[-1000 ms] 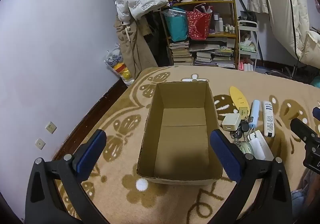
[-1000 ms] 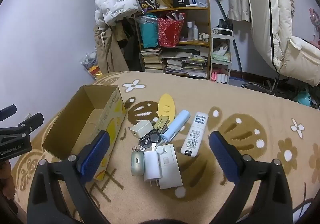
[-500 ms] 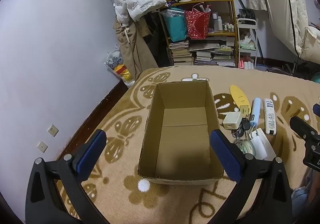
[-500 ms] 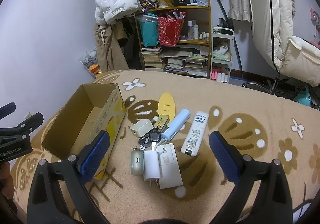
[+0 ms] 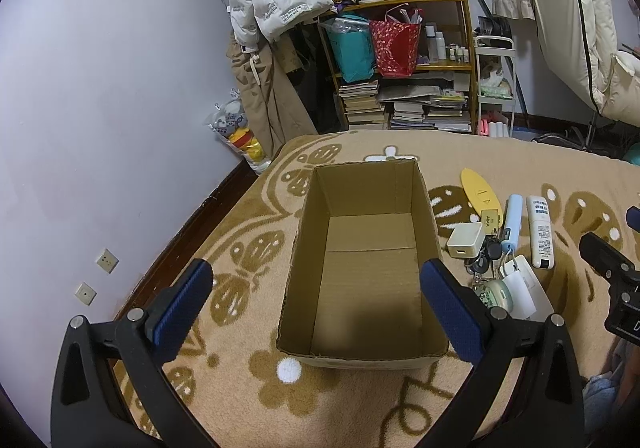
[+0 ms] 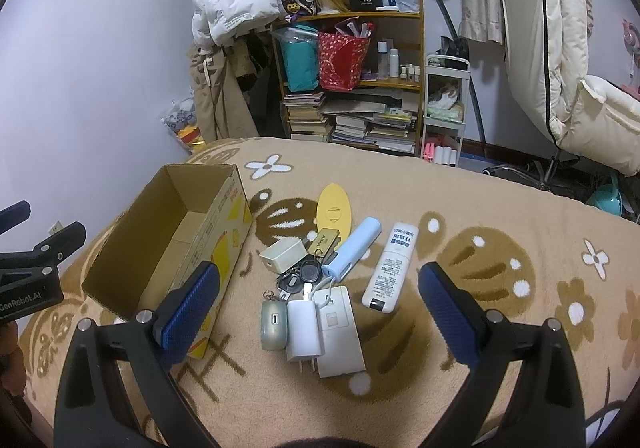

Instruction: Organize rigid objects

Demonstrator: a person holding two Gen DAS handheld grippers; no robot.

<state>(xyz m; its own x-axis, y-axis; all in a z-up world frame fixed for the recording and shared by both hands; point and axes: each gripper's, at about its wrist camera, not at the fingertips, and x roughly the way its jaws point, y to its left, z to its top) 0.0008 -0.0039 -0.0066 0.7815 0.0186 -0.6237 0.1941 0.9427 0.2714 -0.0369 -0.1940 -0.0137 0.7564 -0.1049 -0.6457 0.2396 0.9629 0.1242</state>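
Cardboard box [image 5: 366,268] on the bed blanket [image 6: 480,208] holds 0 items; all small objects, remote [image 6: 391,266] included, lie just right of box; left claw [image 5: 316,306] and right claw [image 6: 318,318] wide open, empty; sorting apparently not begun.

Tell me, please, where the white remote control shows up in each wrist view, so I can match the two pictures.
Left wrist: white remote control at right, on the blanket beyond the pale blue tube.
Right wrist: white remote control centre-right, right of that tube.
Shared landmark: the open cardboard box, left of the clutter.
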